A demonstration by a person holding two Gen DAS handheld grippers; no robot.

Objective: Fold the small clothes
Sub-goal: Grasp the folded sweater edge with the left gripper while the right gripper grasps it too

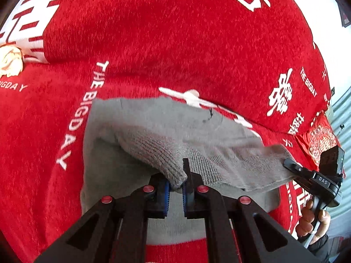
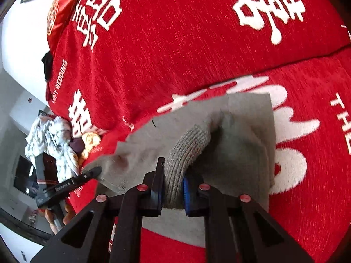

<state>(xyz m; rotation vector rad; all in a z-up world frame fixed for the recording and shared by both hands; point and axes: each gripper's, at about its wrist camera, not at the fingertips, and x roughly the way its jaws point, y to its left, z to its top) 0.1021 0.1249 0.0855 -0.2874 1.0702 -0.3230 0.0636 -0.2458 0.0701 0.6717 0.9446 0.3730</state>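
A small grey knit garment (image 1: 153, 127) lies on the red bedspread (image 1: 153, 32), with its ribbed near edge lifted. My left gripper (image 1: 176, 184) is shut on one bunched end of that ribbed hem. At the right of the left wrist view, my right gripper (image 1: 292, 167) pinches the other end, with a hand (image 1: 311, 221) on its handle. In the right wrist view, my right gripper (image 2: 174, 183) is shut on a thick fold of ribbed hem. The grey garment (image 2: 241, 131) drapes away beyond it. My left gripper (image 2: 93, 171) holds the cloth's left corner there.
The red bedspread (image 2: 175, 43) with white characters fills both views. A pile of pale patterned clothes (image 2: 50, 140) and a yellowish item (image 2: 91, 141) lie at its left side. A red printed cushion (image 1: 318, 140) sits at the right edge, and a crumpled cream cloth (image 1: 9, 60) at far left.
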